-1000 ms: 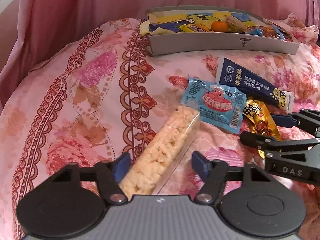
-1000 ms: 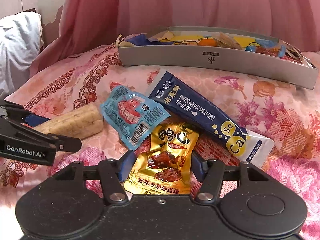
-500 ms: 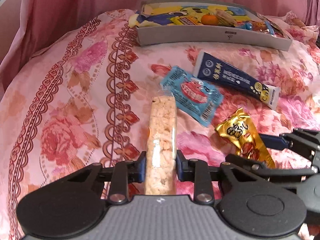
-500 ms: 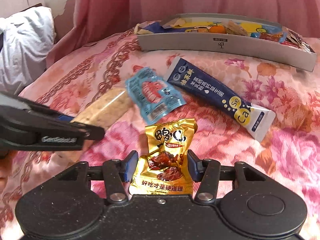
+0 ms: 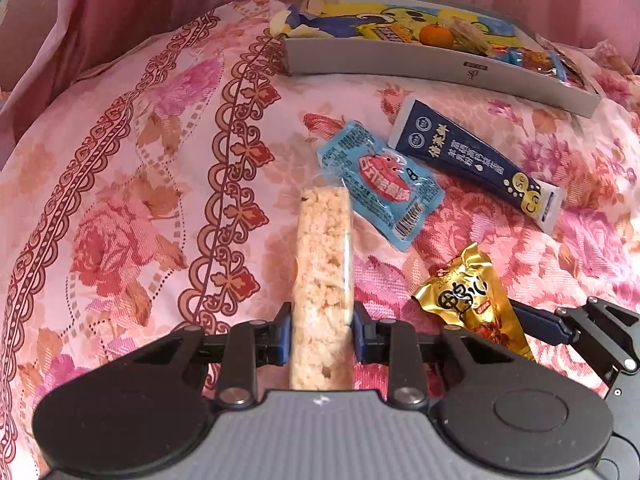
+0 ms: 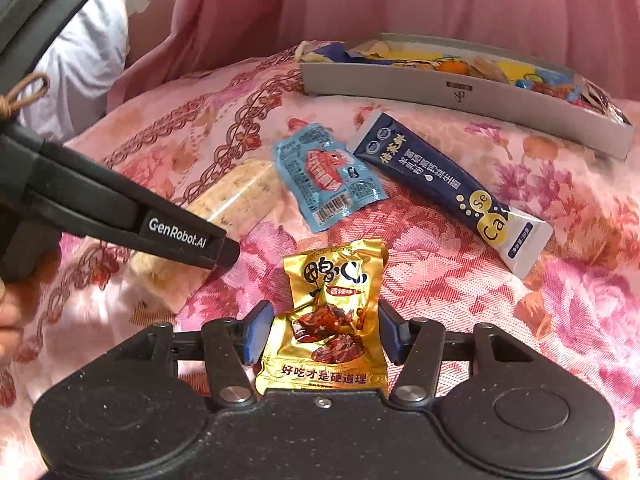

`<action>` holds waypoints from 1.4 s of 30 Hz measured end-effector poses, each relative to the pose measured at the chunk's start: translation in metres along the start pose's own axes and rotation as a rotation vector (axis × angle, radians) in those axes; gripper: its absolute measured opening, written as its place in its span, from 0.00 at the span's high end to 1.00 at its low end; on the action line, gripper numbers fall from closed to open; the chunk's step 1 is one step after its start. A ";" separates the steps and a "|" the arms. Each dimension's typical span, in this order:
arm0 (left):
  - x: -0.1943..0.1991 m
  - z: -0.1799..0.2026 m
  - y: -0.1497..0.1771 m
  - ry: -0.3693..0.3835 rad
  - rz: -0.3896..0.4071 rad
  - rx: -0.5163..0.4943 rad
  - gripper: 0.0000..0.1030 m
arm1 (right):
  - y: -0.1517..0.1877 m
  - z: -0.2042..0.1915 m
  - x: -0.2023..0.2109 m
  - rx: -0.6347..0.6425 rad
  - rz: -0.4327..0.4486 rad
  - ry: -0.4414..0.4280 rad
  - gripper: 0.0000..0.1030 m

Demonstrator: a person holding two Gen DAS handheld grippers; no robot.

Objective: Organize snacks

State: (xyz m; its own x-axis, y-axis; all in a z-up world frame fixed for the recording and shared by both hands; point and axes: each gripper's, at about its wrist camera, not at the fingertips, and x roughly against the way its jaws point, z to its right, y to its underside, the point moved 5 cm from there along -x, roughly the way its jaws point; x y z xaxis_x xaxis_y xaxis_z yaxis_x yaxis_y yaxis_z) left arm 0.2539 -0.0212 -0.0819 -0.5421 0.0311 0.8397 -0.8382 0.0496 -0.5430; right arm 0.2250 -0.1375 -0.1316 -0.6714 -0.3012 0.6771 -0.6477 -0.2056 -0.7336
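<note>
- While we keep the grey tray [image 5: 432,65] at the far end of the bed [image 5: 120,168] as our landmark, we see the left claw [image 5: 321,334] pinching the puffed rice bar [image 5: 323,264] by its near end, pads pressed on both long sides, the bar pointing toward the tray.
- We judge the bar light and stiff but crumbly in its slick clear wrapper; a gentle squeeze across the width, as here, seems safer than pressing hard.
- Right claw [image 6: 320,332] sits around the gold packet [image 6: 328,312], nearer us than the tray; its blue pads flank the packet's waist, and we cannot tell whether they grip it or stand just off it.
- We expect the gold foil to be soft, crinkly and slippery, so the puffed middle offers the best hold, not the flat sealed edge.
- Between the gold packet and the tray lie the light blue packet [image 6: 326,172] and the dark blue sachet [image 6: 448,188], both flat on the quilt.
- Flat and limp, those two likely need picking by an edge.
- Tray already holds several snacks.
</note>
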 end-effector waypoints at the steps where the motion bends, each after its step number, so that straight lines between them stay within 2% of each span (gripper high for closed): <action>1: -0.001 0.000 0.000 -0.002 0.002 -0.003 0.69 | 0.000 0.000 0.000 0.000 0.004 0.002 0.47; 6: 0.001 -0.001 0.001 -0.021 0.014 0.001 0.70 | -0.003 -0.004 0.003 0.025 0.030 0.041 0.52; 10: 0.007 -0.001 -0.001 -0.079 0.057 -0.008 0.70 | -0.004 -0.010 0.008 0.145 0.074 0.132 0.52; 18: 0.024 -0.002 -0.014 -0.112 0.134 0.020 0.70 | -0.006 -0.015 0.015 0.265 0.153 0.213 0.52; 27: 0.046 0.004 -0.044 -0.095 0.275 0.093 0.70 | -0.031 0.003 0.037 0.231 0.290 0.273 0.52; 35: 0.060 0.015 -0.082 -0.062 0.348 0.110 0.70 | -0.062 0.028 0.056 0.164 0.397 0.307 0.52; 42: 0.063 0.025 -0.121 -0.053 0.406 0.128 0.70 | -0.105 0.056 0.046 0.153 0.486 0.333 0.52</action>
State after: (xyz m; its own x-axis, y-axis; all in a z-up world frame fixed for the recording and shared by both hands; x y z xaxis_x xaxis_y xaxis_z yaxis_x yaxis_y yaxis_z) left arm 0.3201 -0.0500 0.0367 -0.8291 -0.0293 0.5583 -0.5548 -0.0803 -0.8281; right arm 0.2820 -0.1818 -0.0261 -0.9698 -0.0916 0.2259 -0.1963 -0.2563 -0.9465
